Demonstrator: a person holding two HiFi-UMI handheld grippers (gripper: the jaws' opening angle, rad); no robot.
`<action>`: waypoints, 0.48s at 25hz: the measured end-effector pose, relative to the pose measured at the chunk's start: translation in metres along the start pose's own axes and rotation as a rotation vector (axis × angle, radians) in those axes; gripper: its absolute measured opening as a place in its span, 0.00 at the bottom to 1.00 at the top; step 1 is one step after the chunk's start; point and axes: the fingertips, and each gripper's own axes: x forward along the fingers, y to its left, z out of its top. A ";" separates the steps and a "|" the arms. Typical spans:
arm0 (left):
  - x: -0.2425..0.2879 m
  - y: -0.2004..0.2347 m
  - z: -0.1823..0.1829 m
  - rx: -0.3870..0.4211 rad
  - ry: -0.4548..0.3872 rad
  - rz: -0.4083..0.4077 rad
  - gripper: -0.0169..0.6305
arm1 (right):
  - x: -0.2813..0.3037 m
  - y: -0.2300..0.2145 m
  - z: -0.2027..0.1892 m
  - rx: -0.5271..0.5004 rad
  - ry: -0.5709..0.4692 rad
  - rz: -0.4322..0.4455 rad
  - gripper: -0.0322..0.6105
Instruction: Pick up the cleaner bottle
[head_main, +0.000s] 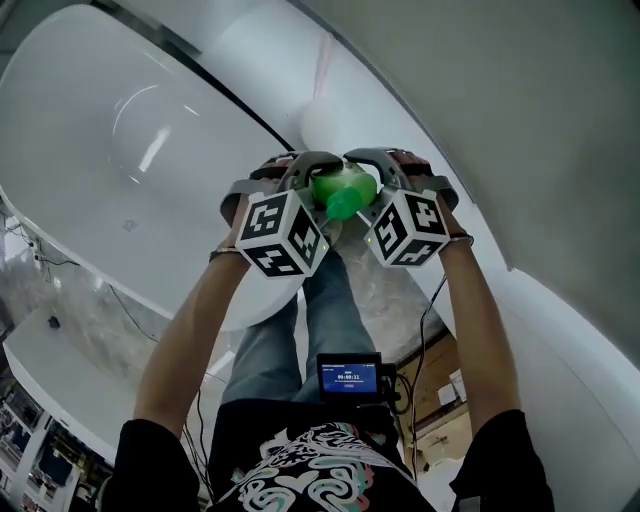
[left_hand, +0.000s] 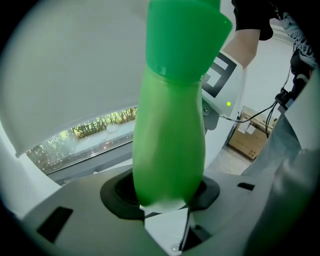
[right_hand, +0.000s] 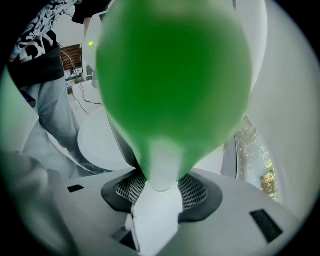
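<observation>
**Item: cleaner bottle** (head_main: 343, 192), green plastic, rounded body. We are locating it in the air just beside the bathtub (head_main: 70, 150), off the tub's rounded end. It is resting on no surface and is pinched from two sides.

**Item: left gripper** (head_main: 318, 182). We are reading its jaws as clenched wide on the bottle's body. Its own view is showing the green flank standing right in the gap.

**Item: right gripper** (head_main: 370, 180). We are reading it as clamped on the same bottle from the opposite side. The bottle's bulge is crowding that gripper's view down to the jaw root.

**Hazards, as we are judging them:**
- Slipping. The wall looks smooth and curved, so the pads may be riding on a taper and squeezing the bottle out toward the bathtub.
- Twisting. Two grippers are sharing one load, so one hand drifting or rolling apart from the other could lever the bottle loose.
- Crushing. Too hard a squeeze could dent the soft wall. We cannot tell whether the cap is closed.

**Pose:** the left forearm (head_main: 190, 320) and the right forearm (head_main: 480, 320) are reaching forward toward the bathtub and converging at the wrists. Both grippers are tipping steeply downward, with their marker cubes facing up at the head camera. Their jaws are meeting around the bottle from either side.
</observation>
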 end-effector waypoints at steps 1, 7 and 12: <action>-0.004 -0.002 0.003 -0.003 0.003 -0.007 0.33 | -0.004 0.002 0.003 0.008 -0.004 0.010 0.40; -0.046 -0.012 0.030 0.003 0.007 -0.054 0.33 | -0.043 0.009 0.036 0.061 -0.033 0.040 0.40; -0.074 -0.015 0.056 0.028 0.007 -0.089 0.32 | -0.076 0.006 0.056 0.089 -0.037 0.029 0.40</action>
